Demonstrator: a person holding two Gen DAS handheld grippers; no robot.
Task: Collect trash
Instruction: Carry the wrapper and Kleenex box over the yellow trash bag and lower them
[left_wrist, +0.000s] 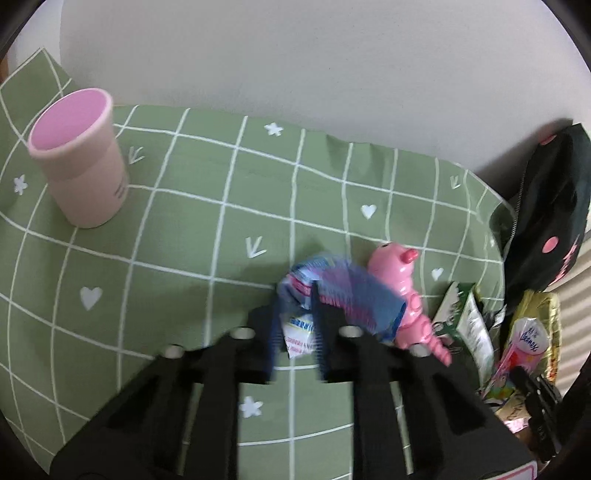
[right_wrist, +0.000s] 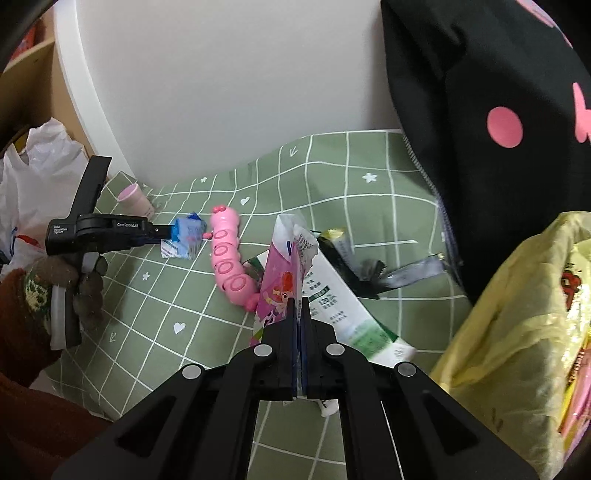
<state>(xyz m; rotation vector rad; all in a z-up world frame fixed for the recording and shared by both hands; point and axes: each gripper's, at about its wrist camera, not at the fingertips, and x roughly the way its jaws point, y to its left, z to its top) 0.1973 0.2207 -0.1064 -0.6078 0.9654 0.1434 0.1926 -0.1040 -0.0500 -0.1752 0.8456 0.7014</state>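
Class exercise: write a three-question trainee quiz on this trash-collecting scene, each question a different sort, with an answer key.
1. True or false: the right gripper is shut on the pink snack wrapper.
2. Multiple choice: what lies right beside the blue wrapper in the left gripper? A) pink caterpillar toy B) pink cup C) black polka-dot bag
3. Fill in: the green tablecloth carries a white ____ pattern with hearts and stars.

Key: 1 true; 2 A; 3 grid.
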